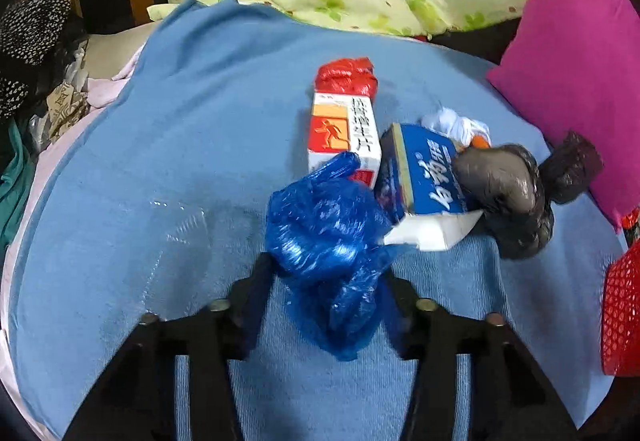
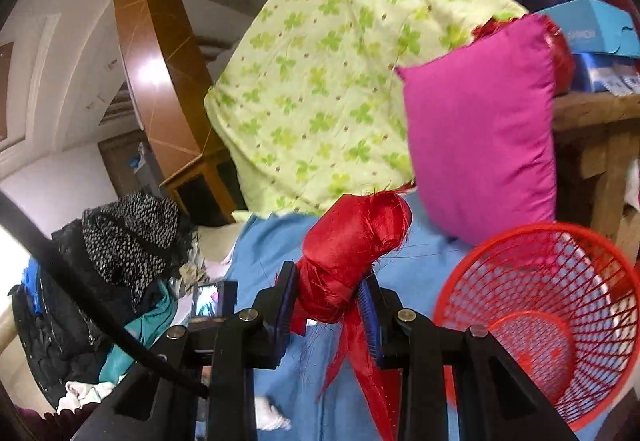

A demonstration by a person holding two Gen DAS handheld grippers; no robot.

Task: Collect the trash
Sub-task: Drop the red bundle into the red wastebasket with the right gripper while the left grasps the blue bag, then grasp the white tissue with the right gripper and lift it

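In the left wrist view my left gripper [image 1: 326, 273] is shut on a crumpled blue plastic bag [image 1: 324, 237], just above the blue blanket [image 1: 180, 169]. Beyond it lie a white-and-orange carton [image 1: 344, 133], a blue-and-white carton [image 1: 424, 181], a red wad [image 1: 347, 76], a black bag [image 1: 508, 193] and a white crumpled piece [image 1: 456, 123]. In the right wrist view my right gripper [image 2: 328, 301] is shut on a red fabric wad [image 2: 352, 241], held in the air left of the red mesh basket [image 2: 540, 321], which looks empty.
A magenta pillow [image 2: 480, 129] and a green-flowered quilt [image 2: 320, 73] lie behind the blanket. A pile of dark clothes [image 2: 112, 249] sits at the left. The basket's edge [image 1: 622, 305] shows at the right of the left wrist view. A wooden cabinet [image 2: 156, 61] stands behind.
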